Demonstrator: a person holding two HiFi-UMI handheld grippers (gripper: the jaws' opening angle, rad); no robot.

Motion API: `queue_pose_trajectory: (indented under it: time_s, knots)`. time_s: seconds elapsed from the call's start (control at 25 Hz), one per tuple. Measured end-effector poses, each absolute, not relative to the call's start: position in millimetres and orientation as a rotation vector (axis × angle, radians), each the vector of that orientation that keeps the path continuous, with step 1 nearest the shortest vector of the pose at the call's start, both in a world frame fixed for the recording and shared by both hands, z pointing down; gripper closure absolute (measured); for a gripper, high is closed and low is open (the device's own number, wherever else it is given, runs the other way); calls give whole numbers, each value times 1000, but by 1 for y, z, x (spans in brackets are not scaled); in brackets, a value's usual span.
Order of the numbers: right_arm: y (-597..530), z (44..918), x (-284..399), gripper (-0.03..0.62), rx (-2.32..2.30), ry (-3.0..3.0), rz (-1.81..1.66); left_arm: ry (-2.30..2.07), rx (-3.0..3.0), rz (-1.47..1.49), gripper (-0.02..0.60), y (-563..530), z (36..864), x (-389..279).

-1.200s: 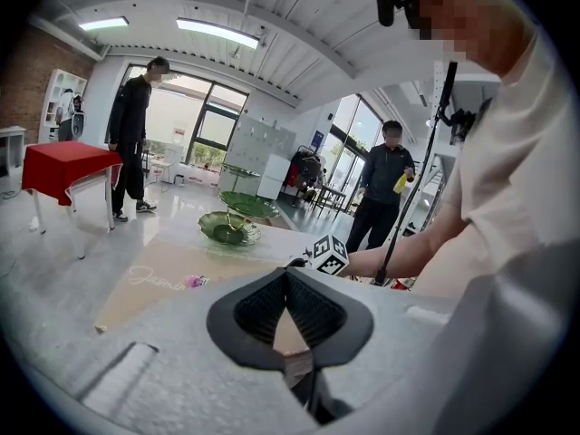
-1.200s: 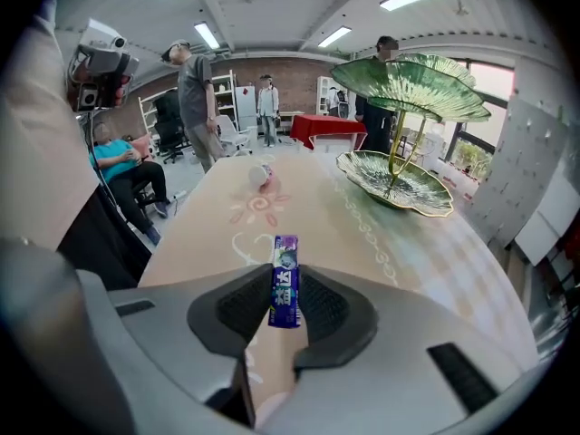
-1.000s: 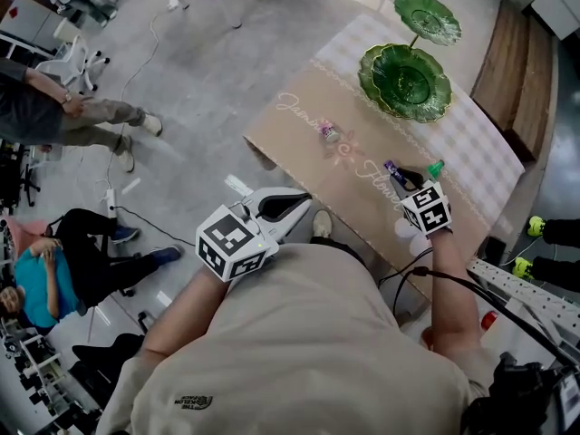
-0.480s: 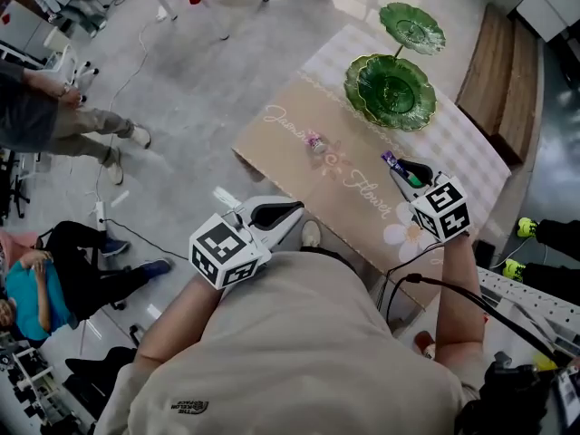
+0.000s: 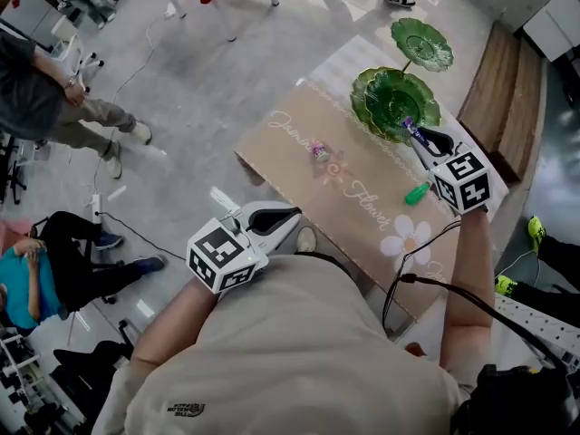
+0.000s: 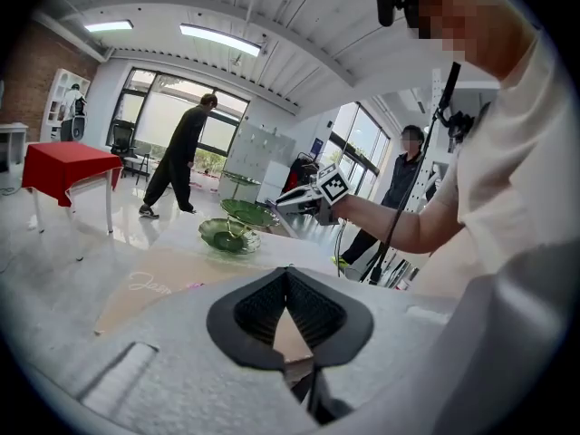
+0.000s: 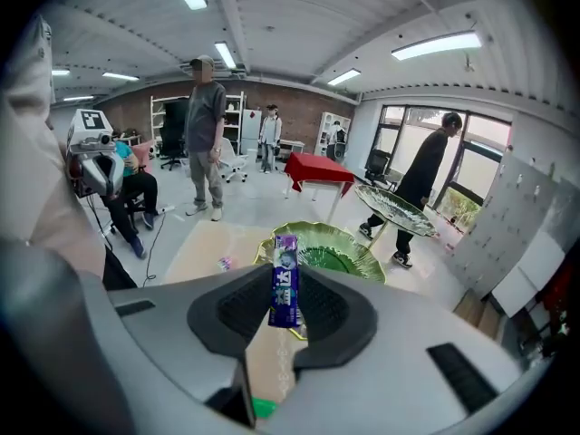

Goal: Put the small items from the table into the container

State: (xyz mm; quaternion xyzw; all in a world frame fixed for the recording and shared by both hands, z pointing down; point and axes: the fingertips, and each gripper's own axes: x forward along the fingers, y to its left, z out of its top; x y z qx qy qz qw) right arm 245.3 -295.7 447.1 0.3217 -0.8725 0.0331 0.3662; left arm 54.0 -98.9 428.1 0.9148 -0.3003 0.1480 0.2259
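White left gripper [image 5: 286, 216] is clenched on nothing. Two small items lie on the brown mat [image 5: 299, 139]: one pink sweet [image 5: 320, 152], one green piece [image 5: 417, 192]. Right gripper [image 5: 420, 138] pinches one purple packet [image 5: 409, 128] over the rim of the lower of two green dishes [image 5: 385, 93]; only its own view shows the packet's print.

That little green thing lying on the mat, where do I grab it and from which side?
Grip the green thing across its narrow middle, coming down from above. It lies flat on the mat, long and slim, with bare mat along both long sides, so jaws set crosswise to its length should likely fit.
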Motion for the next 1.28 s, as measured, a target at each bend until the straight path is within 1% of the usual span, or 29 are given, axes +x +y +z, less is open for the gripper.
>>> queue_pose_trajectory:
  time_s: [0.56, 1.04, 1.16, 1.28]
  knots:
    - [-387, 492, 247, 500, 798, -2129, 112, -966, 2426, 394, 574, -99, 435, 25]
    - [-407, 517, 246, 497, 793, -2055, 112, -991, 2400, 381, 574, -101, 440, 16]
    - [-406, 520, 246, 491, 802, -2051, 120, -985, 2399, 381, 574, -99, 439, 13]
    - [-406, 514, 246, 459, 830, -2061, 122, -976, 2401, 379, 574, -98, 439, 9]
